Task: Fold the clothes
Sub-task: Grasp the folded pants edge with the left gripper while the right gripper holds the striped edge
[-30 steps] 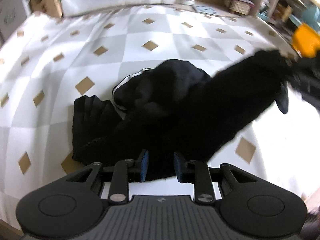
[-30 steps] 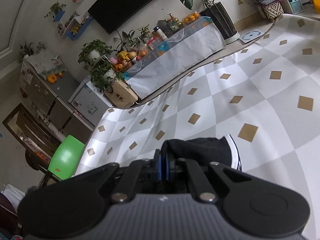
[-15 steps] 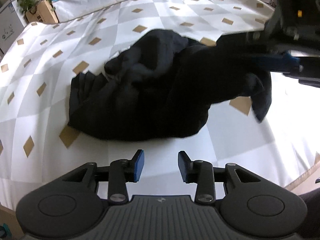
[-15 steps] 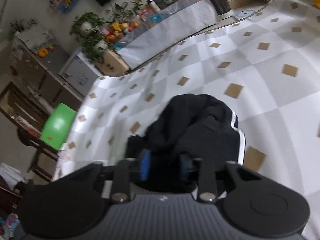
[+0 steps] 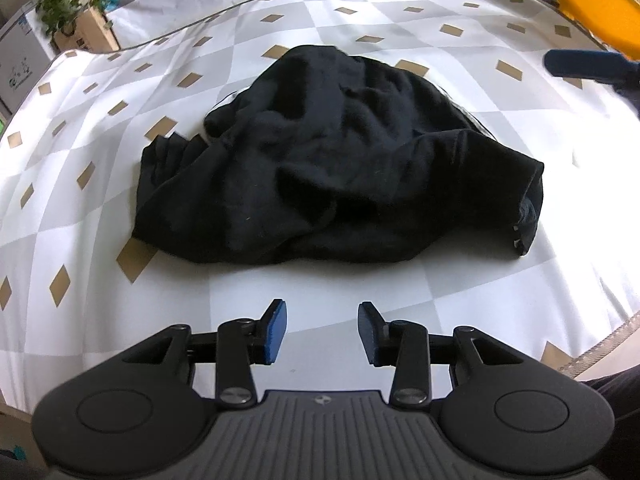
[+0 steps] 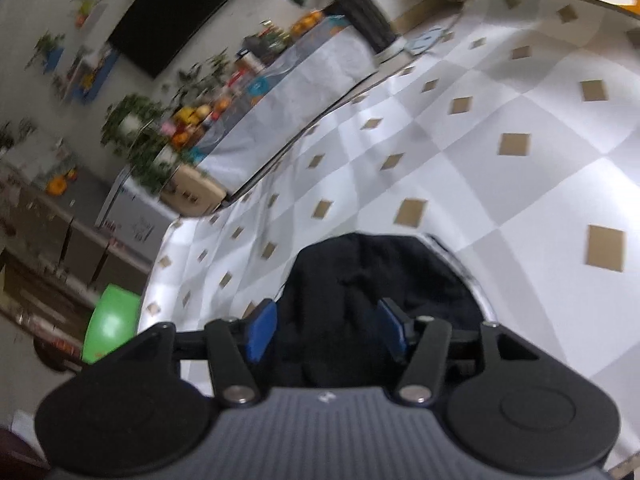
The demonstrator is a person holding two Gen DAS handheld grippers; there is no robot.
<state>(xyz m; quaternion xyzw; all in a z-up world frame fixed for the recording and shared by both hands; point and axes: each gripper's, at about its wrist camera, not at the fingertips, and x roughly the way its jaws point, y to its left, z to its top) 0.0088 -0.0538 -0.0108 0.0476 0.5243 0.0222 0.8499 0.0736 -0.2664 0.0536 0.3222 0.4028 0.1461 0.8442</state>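
A black garment (image 5: pixel 336 160) lies crumpled in a heap on the table with the white-and-grey diamond cloth (image 5: pixel 500 272). My left gripper (image 5: pixel 322 330) is open over bare cloth, just short of the heap's near edge, holding nothing. The right gripper's blue fingers (image 5: pixel 584 66) show open at the upper right of the left wrist view, apart from the heap. In the right wrist view the same black garment (image 6: pixel 372 272) lies below the right gripper (image 6: pixel 326 330), which is open with nothing gripped. A white stripe runs along the garment's right edge.
An orange object (image 5: pixel 604 12) sits at the table's far right edge. Beyond the table stand a long covered counter with fruit and plants (image 6: pixel 256 92), a cardboard box (image 5: pixel 86 36), a green chair (image 6: pixel 110 328) and a wall screen (image 6: pixel 176 12). The table's near right edge (image 5: pixel 600 344) is close.
The right gripper let go of the garment's sleeve and opened, then lifted away. The garment dropped into a heap. My left gripper opened wider and pulled back from the cloth.
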